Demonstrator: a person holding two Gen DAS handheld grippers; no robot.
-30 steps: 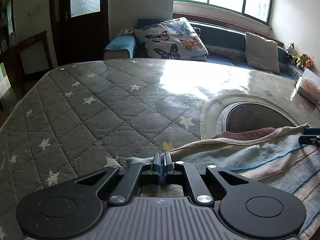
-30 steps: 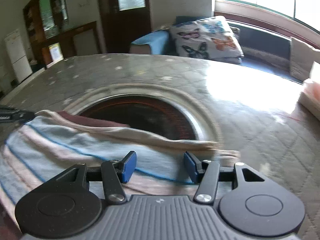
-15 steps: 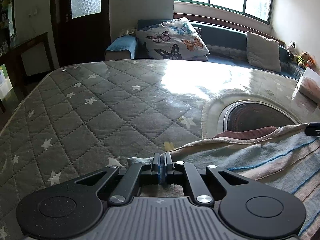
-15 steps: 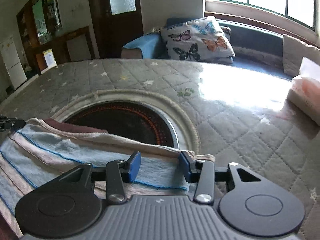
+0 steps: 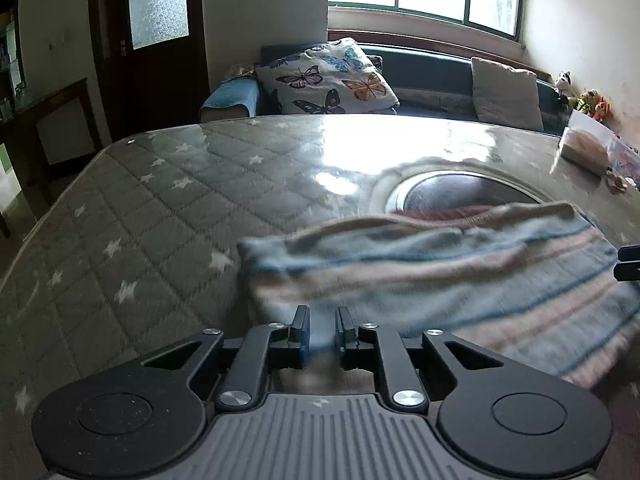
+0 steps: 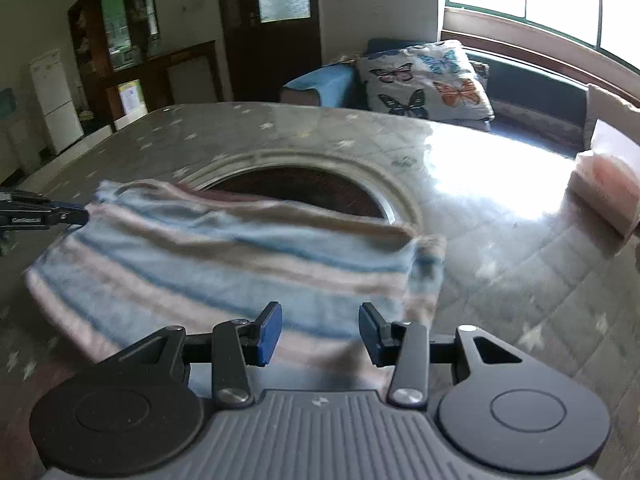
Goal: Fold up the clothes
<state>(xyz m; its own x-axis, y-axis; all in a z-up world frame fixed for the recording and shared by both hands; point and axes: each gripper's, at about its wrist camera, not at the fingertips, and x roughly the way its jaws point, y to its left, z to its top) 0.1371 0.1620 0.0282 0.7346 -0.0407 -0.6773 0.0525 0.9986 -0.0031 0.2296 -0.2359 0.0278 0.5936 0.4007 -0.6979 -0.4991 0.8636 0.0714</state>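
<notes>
A folded striped garment (image 5: 460, 276), light blue and pink with thin blue lines, lies on the quilted grey table cover (image 5: 160, 216); it also shows in the right wrist view (image 6: 224, 264). My left gripper (image 5: 323, 332) is open by a small gap, just above the garment's near left part and holding nothing. My right gripper (image 6: 318, 332) is wide open over the garment's near right part, empty. The left gripper's fingers (image 6: 44, 216) show at the left edge of the right wrist view, beside the garment's far left corner.
A round hole with a dark inset (image 6: 304, 188) sits in the table behind the garment. A tissue pack (image 5: 588, 148) lies at the table's right side. A sofa with a butterfly cushion (image 5: 324, 80) and a window stand beyond the table.
My left gripper has opened and let go of the garment's corner, and has risen and pulled back. My right gripper stays open and has also risen and pulled back. The garment lies flat.
</notes>
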